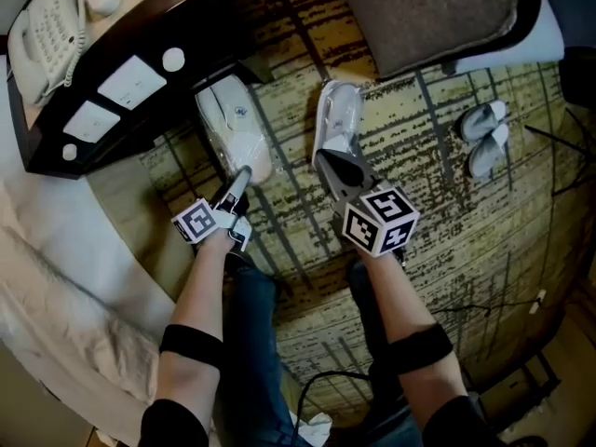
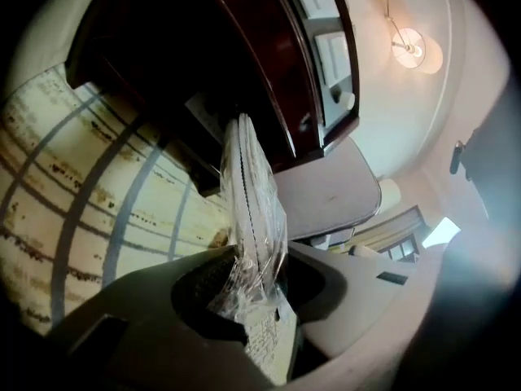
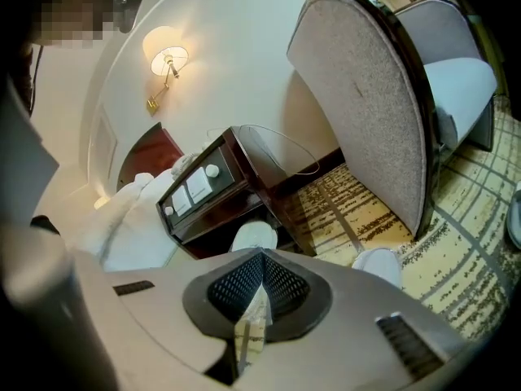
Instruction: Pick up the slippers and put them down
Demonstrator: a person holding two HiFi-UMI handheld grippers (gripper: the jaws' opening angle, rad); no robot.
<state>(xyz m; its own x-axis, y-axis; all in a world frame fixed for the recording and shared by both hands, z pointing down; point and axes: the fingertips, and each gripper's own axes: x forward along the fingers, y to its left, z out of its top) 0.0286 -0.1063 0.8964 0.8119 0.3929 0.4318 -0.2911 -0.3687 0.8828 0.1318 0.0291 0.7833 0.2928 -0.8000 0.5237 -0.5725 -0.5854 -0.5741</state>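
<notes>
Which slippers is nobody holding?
The pair of slippers on the carpet at far right. The left gripper pinches the left slipper, and the right gripper pinches the middle slipper.

Telephone [image 1: 47, 31] on dark nightstand [image 1: 196, 21]; grey chair [image 1: 428, 12] on patterned carpet [image 1: 466, 240]

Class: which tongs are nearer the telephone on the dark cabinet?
Left. The left tongs sit down and right of the telephone; the right tongs sit farther right still.
</notes>
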